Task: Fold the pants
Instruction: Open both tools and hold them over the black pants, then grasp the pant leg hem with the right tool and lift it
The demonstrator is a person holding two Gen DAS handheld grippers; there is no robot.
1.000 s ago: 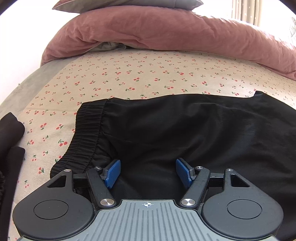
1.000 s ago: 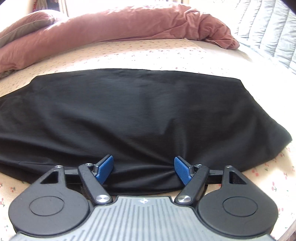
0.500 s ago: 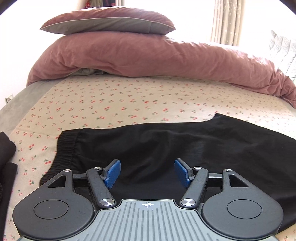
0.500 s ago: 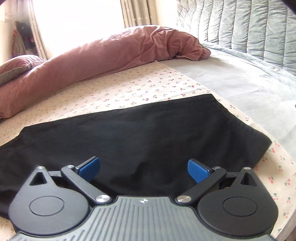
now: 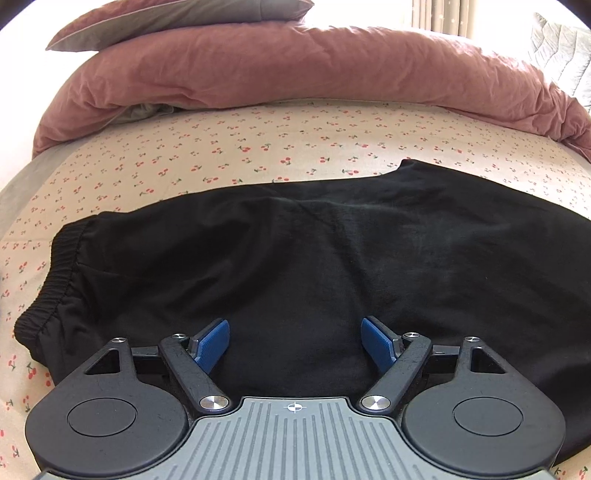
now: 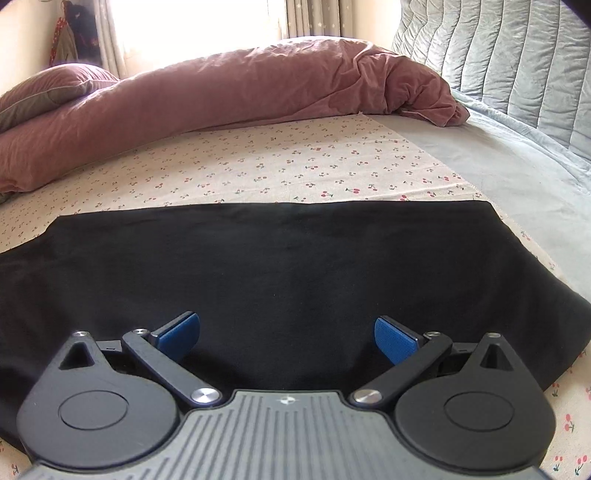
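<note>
Black pants point(image 5: 314, 258) lie flat across the cherry-print sheet point(image 5: 258, 155), folded lengthwise. Their elastic waistband point(image 5: 55, 269) shows at the left in the left wrist view. My left gripper point(image 5: 294, 341) hovers over the waist half, its jaws opening, no cloth pinched between the blue pads point(image 5: 212, 343). In the right wrist view the leg part of the pants point(image 6: 277, 266) ends in a straight hem at the right point(image 6: 517, 266). My right gripper point(image 6: 287, 338) stands wide open above the near edge of the legs, holding nothing.
A rolled pink duvet point(image 5: 314, 70) runs along the far side of the bed, with a pillow point(image 5: 177, 18) on top at the left. A grey quilted headboard point(image 6: 517, 62) and grey bedcover point(image 6: 517, 162) lie to the right. Curtains hang behind.
Both grippers let go of the pants' near edge and drew back. The right jaws spread wide; the left jaws widened too. The pants now lie flatter, with more of the bed in view.
</note>
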